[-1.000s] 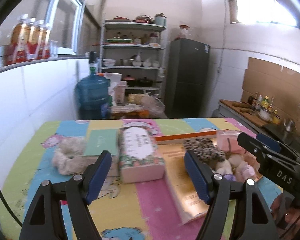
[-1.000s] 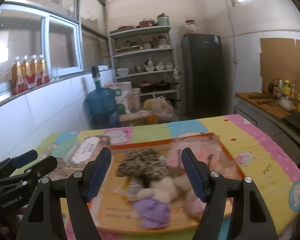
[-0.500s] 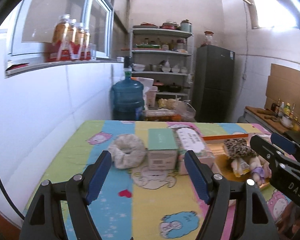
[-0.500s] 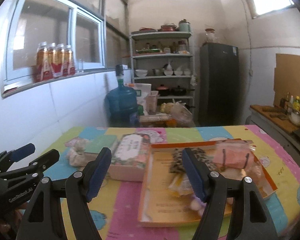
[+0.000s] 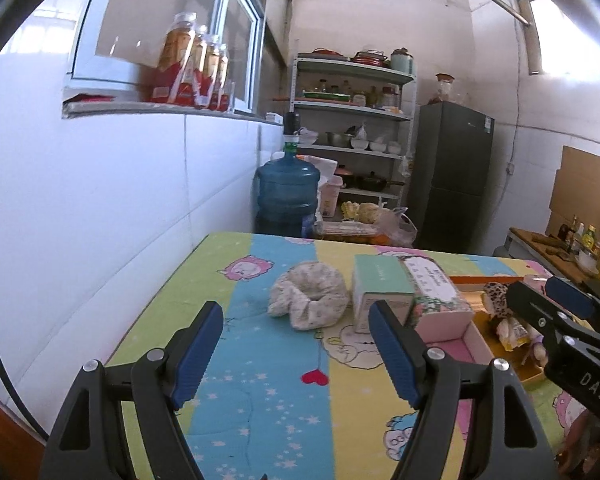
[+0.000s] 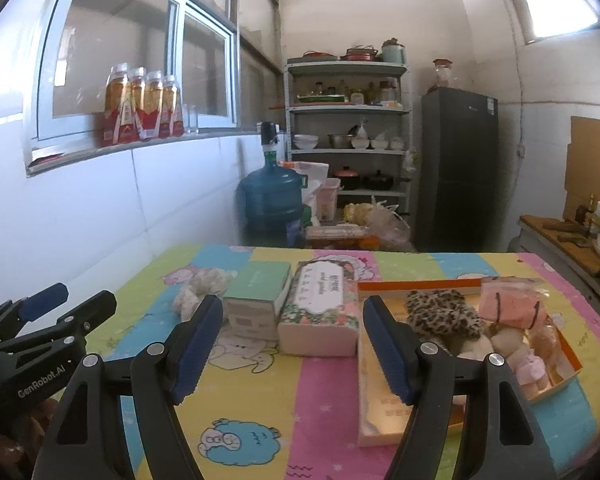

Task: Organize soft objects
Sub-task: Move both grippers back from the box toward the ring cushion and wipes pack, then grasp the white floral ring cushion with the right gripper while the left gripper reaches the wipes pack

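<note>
A cream fluffy scrunchie point(image 5: 309, 297) lies on the colourful tablecloth, ahead of my open, empty left gripper point(image 5: 296, 354); it also shows in the right wrist view point(image 6: 201, 288). An orange tray point(image 6: 384, 404) at the right holds a leopard-print soft item point(image 6: 440, 314), a pink pouch point(image 6: 510, 308) and several small plush pieces point(image 6: 534, 368). My right gripper point(image 6: 292, 350) is open and empty above the table's near side, left of the tray. In the left wrist view the right gripper point(image 5: 556, 312) shows at the right edge.
A mint box point(image 6: 260, 294) and a floral tissue box point(image 6: 320, 308) stand between scrunchie and tray. A white wall point(image 5: 100, 208) runs along the table's left side. Beyond the table stand a water jug point(image 5: 286, 196), shelves point(image 6: 346, 128) and a fridge point(image 6: 456, 168).
Both grippers have pulled back and swung left. The left view has shifted from the tissue box and tray to the scrunchie. The right view now shows the whole table. Both grippers stayed open.
</note>
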### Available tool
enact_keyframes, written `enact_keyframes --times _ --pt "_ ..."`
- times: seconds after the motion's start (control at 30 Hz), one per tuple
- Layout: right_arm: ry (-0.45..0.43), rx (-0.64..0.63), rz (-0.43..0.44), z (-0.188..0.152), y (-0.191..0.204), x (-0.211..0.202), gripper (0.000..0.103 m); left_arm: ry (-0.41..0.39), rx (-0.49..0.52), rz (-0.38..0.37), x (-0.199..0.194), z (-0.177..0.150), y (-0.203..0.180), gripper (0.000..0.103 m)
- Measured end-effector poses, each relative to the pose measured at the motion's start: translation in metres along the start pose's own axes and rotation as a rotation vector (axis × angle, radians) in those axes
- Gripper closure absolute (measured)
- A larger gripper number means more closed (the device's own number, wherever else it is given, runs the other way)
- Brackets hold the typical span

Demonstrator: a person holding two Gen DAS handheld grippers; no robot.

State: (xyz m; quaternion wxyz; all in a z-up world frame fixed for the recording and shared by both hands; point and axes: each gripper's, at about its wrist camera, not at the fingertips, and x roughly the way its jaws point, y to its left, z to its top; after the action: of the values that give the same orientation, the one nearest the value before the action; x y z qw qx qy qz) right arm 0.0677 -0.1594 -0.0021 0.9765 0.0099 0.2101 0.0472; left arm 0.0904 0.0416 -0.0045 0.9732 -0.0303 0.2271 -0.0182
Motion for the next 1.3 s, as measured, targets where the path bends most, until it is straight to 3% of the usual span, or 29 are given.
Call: enact_keyframes --times 0.23,0.47,0.6,0.73,0.8,0.87,1.1,1.3 --pt "0.017 -0.006 0.036 -0.001 0.013 0.01 0.029 0.01 -0.001 0.006 0.008 -0.001 0.013 0.028" --pt "0.05 -0.027 0.184 -0.003 0.036 0.032 0.029 0.013 -0.029 0.046 0.014 -0.001 0.036 0.028" --pt "0.119 -0.054 0.334 -0.004 0.059 0.06 0.029 0.021 -0.047 0.091 0.02 -0.002 0.056 0.028" --pt "0.18 -0.11 0.396 -0.004 0.087 0.093 0.029 0.024 -0.062 0.118 0.023 -0.005 0.072 0.028" --pt "0.207 -0.116 0.432 -0.003 0.098 0.111 0.031 0.022 -0.07 0.13 0.024 -0.007 0.081 0.028" --pt "0.254 -0.114 0.464 -0.001 0.108 0.133 0.041 0.021 -0.077 0.138 0.025 -0.01 0.087 0.028" --pt "0.354 -0.184 0.339 -0.003 0.134 0.201 0.042 0.045 -0.112 0.138 0.037 -0.018 0.111 0.028" --pt "0.421 -0.275 0.193 -0.025 0.151 0.235 0.063 0.061 -0.14 0.116 0.051 -0.021 0.124 0.028"
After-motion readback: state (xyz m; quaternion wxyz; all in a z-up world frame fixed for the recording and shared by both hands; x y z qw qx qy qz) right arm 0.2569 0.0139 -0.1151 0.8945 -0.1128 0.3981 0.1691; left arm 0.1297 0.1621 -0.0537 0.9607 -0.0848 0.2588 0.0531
